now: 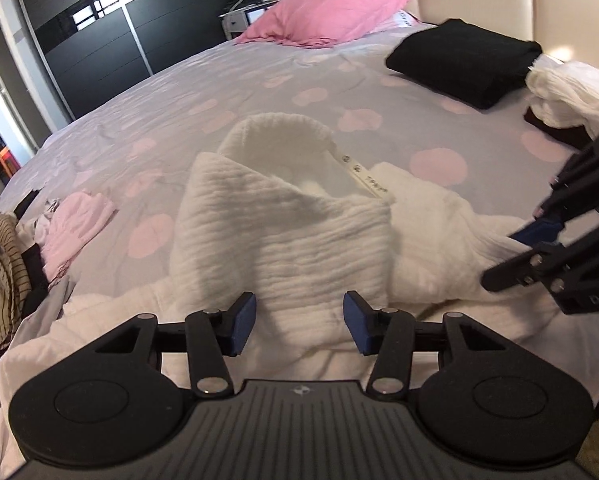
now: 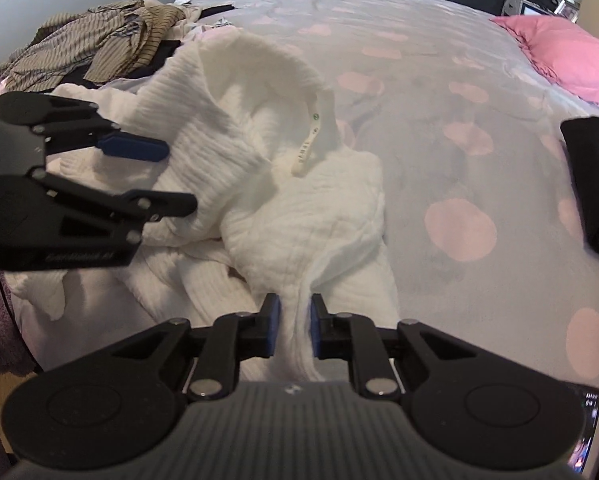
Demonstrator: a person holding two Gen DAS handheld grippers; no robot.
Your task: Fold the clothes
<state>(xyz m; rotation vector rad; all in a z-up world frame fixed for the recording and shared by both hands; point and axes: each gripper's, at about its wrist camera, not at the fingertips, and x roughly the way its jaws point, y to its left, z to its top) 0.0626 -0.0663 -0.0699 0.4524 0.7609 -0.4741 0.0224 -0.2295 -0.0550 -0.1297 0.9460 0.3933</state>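
A white ribbed garment (image 1: 283, 232) lies crumpled on the near part of the bed, its collar standing up, with a label strip (image 1: 363, 176) beside it. My left gripper (image 1: 299, 320) hovers over a raised fold with its jaws apart and the pads clear of the cloth. In the right wrist view it (image 2: 179, 174) sits at the left, against the garment (image 2: 235, 152). My right gripper (image 2: 292, 320) is shut on a narrow ridge of the white fabric, pinched between both pads. It (image 1: 503, 258) shows at the right edge of the left wrist view.
The bed cover (image 1: 179, 92) is grey with pink spots. A folded black garment (image 1: 463, 60) and a white bundle (image 1: 571, 92) lie at the far right. A pink pillow (image 1: 323, 16) is at the head. Striped clothes (image 2: 99, 48) and a pink garment (image 1: 75, 232) are piled at the left.
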